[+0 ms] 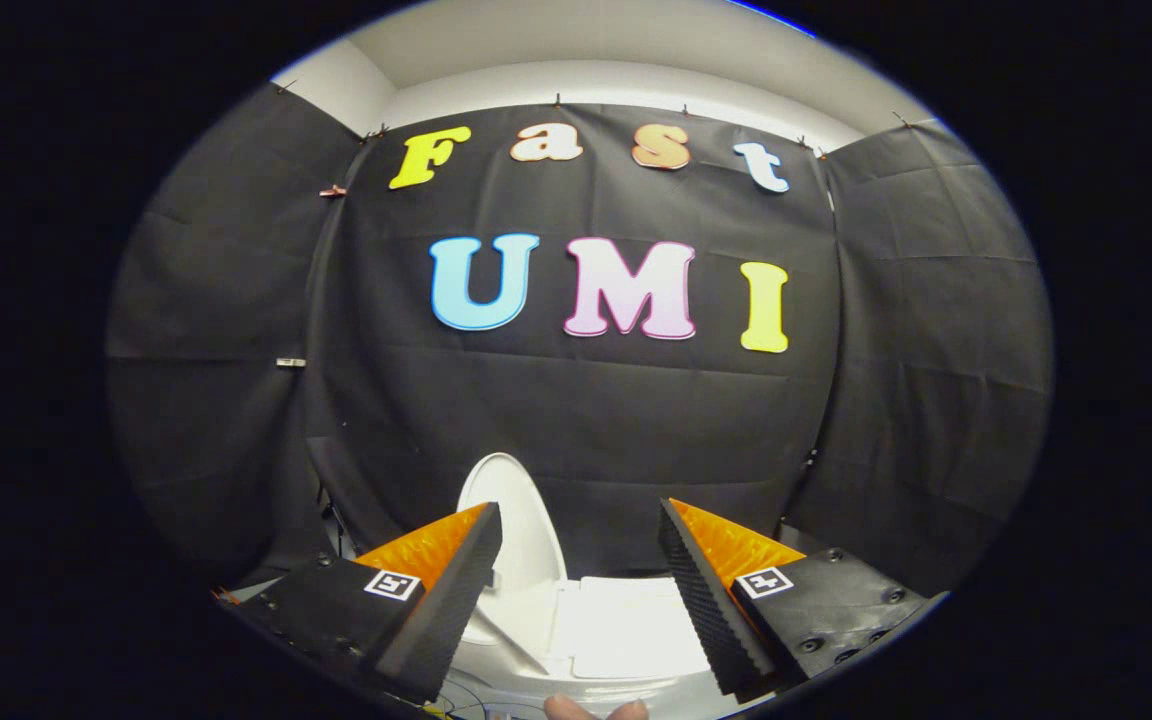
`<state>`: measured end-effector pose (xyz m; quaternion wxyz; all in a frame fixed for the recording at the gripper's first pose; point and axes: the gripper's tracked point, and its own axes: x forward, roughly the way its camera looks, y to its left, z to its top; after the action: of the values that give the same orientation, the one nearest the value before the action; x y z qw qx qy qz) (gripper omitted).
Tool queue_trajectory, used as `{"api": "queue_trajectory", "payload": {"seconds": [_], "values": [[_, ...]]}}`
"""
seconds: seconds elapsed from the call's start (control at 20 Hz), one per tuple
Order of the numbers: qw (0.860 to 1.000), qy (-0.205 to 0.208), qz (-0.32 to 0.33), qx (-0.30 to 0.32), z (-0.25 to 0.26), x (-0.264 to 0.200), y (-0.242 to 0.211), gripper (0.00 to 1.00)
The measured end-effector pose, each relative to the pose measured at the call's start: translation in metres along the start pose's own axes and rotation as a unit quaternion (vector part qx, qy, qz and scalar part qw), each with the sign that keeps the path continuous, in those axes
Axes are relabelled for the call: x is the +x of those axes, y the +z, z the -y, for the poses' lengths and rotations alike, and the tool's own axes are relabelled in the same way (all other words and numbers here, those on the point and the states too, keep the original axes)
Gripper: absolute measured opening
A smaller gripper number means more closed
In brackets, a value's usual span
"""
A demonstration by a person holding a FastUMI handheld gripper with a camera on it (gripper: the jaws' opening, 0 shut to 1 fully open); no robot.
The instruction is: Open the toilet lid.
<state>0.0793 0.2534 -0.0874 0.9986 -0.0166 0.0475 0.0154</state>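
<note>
A white toilet (596, 640) sits low, beyond and between my fingers. Its lid (521, 520) stands raised, tilted up against the black cloth behind it, just past my left finger. The flat white top of the tank (626, 620) lies between the two fingers. My gripper (581, 515) is open, its fingers wide apart with nothing between them, held above the toilet and apart from the lid.
Black cloth walls (576, 400) close the booth at the back and both sides. A fingertip of a hand (596, 710) shows at the very bottom, below the toilet. A dark stand or cable (331, 510) is left of the lid.
</note>
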Motion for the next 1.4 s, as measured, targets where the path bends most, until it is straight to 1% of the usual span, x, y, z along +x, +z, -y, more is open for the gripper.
{"api": "queue_trajectory", "payload": {"seconds": [0.3, 0.5, 0.65, 0.9, 1.05, 1.15, 1.4], "values": [[1.0, -0.012, 0.018, 0.013, 0.032, -0.017, 0.022, 0.99], [0.999, -0.032, 0.028, -0.01, 0.045, -0.036, 0.037, 0.99], [0.998, -0.046, 0.031, -0.016, 0.049, -0.056, 0.042, 0.99], [0.998, -0.05, 0.035, -0.004, 0.044, -0.074, 0.047, 0.99], [0.998, -0.057, 0.025, 0.004, 0.047, -0.077, 0.042, 0.99], [0.998, -0.056, 0.023, 0.013, 0.043, -0.079, 0.041, 0.99], [0.998, -0.052, 0.028, 0.011, 0.033, -0.084, 0.047, 0.99]]}}
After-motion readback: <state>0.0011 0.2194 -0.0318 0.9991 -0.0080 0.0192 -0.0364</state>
